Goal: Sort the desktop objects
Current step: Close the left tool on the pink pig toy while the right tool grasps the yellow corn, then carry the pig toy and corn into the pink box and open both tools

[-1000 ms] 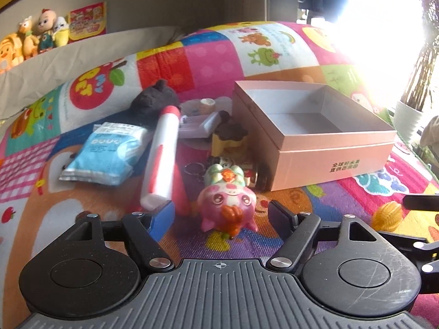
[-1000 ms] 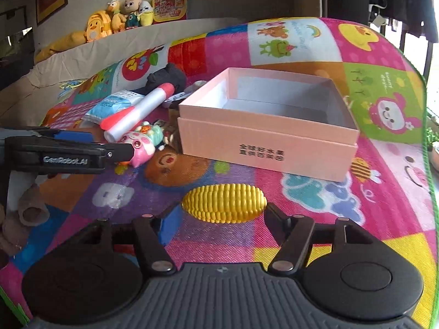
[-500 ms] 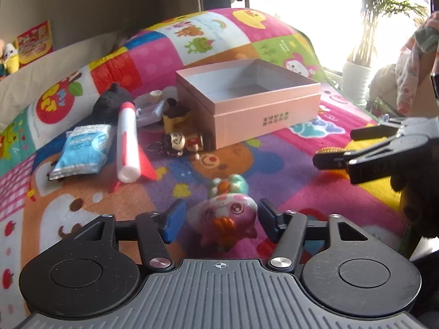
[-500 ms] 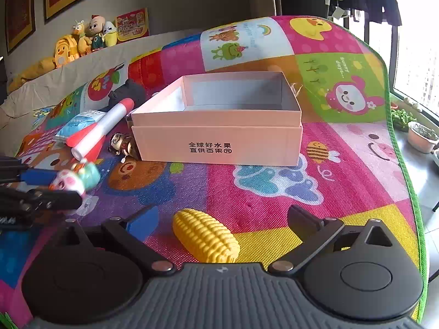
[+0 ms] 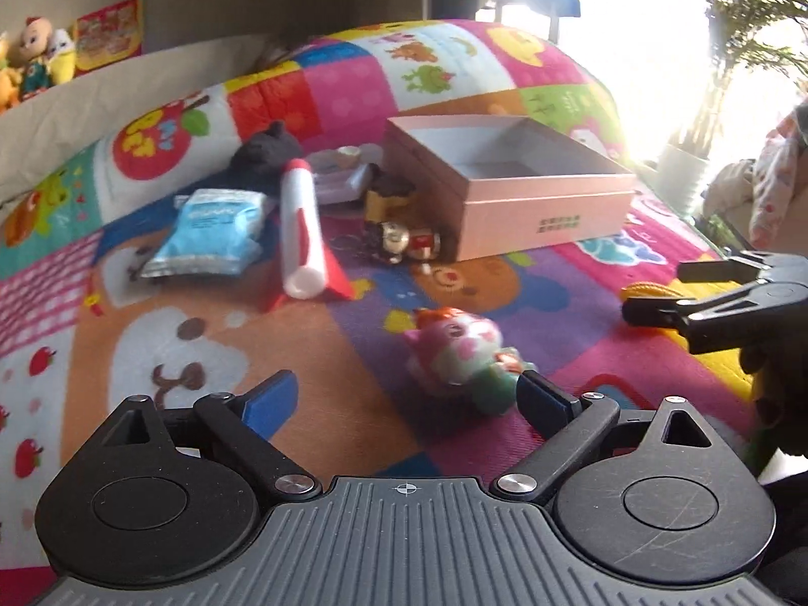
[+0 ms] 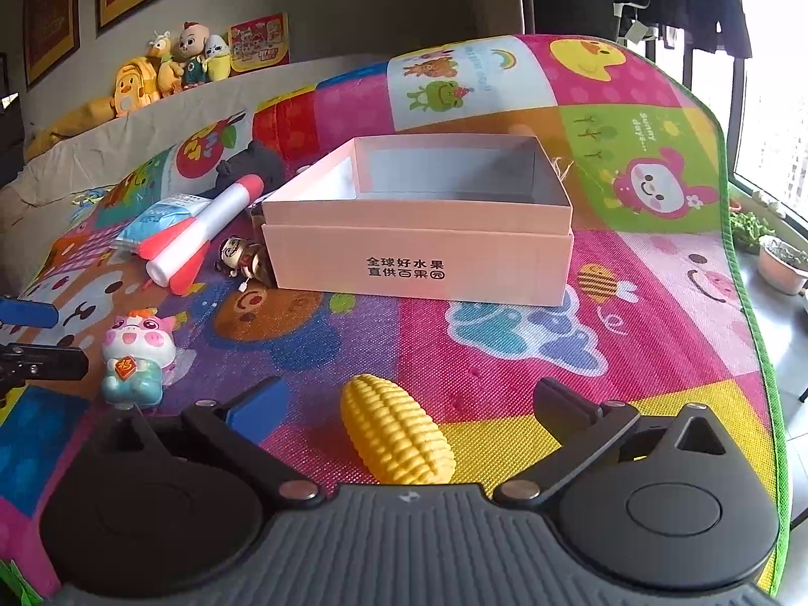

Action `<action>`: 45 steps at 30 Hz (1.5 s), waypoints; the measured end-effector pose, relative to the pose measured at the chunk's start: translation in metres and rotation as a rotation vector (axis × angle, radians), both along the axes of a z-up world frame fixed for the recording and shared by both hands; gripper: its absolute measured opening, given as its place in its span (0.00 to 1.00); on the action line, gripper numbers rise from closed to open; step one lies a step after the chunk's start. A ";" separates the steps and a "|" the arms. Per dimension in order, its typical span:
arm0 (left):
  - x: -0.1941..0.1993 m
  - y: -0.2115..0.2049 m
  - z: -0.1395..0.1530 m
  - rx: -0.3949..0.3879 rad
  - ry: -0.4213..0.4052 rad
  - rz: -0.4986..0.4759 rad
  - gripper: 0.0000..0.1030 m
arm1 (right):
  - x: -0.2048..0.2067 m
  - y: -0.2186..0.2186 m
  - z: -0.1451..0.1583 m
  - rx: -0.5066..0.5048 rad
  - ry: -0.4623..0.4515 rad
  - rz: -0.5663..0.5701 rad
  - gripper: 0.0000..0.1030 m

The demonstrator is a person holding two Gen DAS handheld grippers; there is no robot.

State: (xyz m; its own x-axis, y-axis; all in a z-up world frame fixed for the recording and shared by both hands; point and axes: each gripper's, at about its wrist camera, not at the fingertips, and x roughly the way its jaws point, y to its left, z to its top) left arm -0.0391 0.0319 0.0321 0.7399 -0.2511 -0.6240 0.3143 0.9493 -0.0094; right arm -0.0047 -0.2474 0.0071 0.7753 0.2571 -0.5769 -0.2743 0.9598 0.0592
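Observation:
A pink-and-green pig toy (image 5: pixel 459 353) lies on the colourful play mat (image 5: pixel 166 333) between the fingers of my left gripper (image 5: pixel 406 389). It lies close to the right finger, and the jaws are opening off it. In the right wrist view the pig toy (image 6: pixel 136 358) stands on the mat beside the left gripper's fingers (image 6: pixel 45 361). A yellow toy corn (image 6: pixel 399 434) lies slantwise between the wide-open fingers of my right gripper (image 6: pixel 409 394), touching neither pad. An empty pink box (image 6: pixel 419 252) stands behind it, its rim (image 5: pixel 550 184) open to the top.
Left of the box lie a white-and-red rocket toy (image 5: pixel 303 232), a blue packet (image 5: pixel 212 232), a small doll (image 5: pixel 399 240) and a dark plush (image 5: pixel 267 151). Plush toys (image 6: pixel 171 65) sit on the back ledge. Potted plants (image 6: pixel 777 257) stand past the mat's right edge.
The left gripper carried the pig toy rightward toward the corn, then opened and let it go on the mat. The right gripper's jaws spread off the corn, which now lies slanted.

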 end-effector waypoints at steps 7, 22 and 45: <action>0.011 -0.038 -0.007 0.065 -0.079 -0.108 0.94 | -0.009 0.004 0.000 -0.003 -0.008 0.073 1.00; 0.023 -0.049 -0.024 0.141 -0.064 -0.089 0.75 | -0.008 0.013 -0.002 -0.095 0.011 0.122 0.53; 0.100 -0.092 0.094 0.029 -0.406 -0.137 0.82 | 0.056 -0.035 0.153 0.125 -0.173 0.131 0.29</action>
State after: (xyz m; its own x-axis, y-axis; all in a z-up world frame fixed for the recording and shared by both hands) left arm 0.0605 -0.0598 0.1256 0.8881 -0.3509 -0.2971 0.4102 0.8965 0.1672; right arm 0.0510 -0.2823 0.1602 0.8148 0.4233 -0.3962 -0.4124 0.9034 0.1170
